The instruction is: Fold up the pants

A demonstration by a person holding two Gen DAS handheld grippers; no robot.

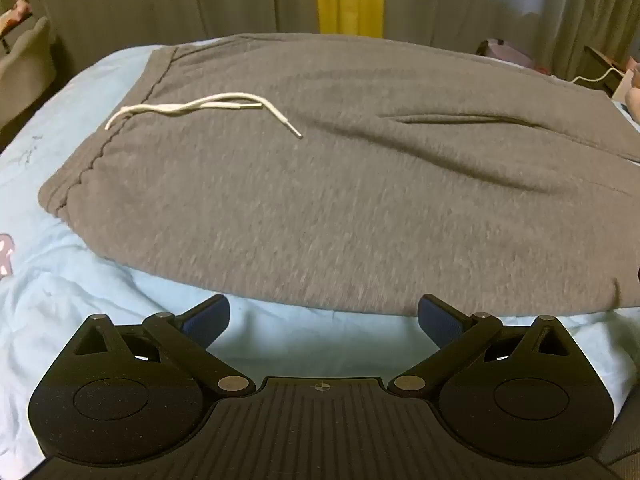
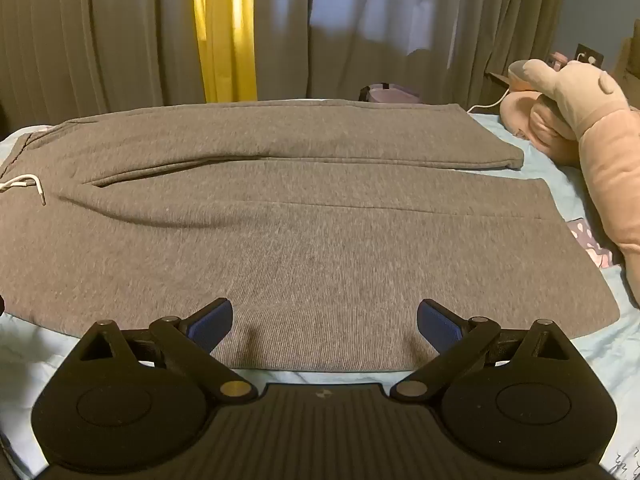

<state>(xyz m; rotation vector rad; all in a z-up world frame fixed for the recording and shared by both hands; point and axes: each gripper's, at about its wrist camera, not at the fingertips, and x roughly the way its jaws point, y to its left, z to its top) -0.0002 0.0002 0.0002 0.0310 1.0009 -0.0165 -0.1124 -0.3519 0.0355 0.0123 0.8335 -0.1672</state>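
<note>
Grey sweatpants [image 1: 320, 200] lie flat on a light blue bed sheet [image 1: 100, 300], waistband to the left with a white drawstring [image 1: 200, 110] on top. In the right wrist view the pants [image 2: 320, 240] show both legs side by side, reaching right to the hems. My left gripper [image 1: 323, 322] is open and empty, just in front of the near edge of the pants at the hip. My right gripper [image 2: 325, 324] is open and empty, over the near edge of the near leg.
A pink plush toy [image 2: 592, 140] lies on the bed to the right of the leg hems. Grey curtains with a yellow strip [image 2: 226, 32] hang behind the bed. A chair [image 1: 24, 64] stands at the far left.
</note>
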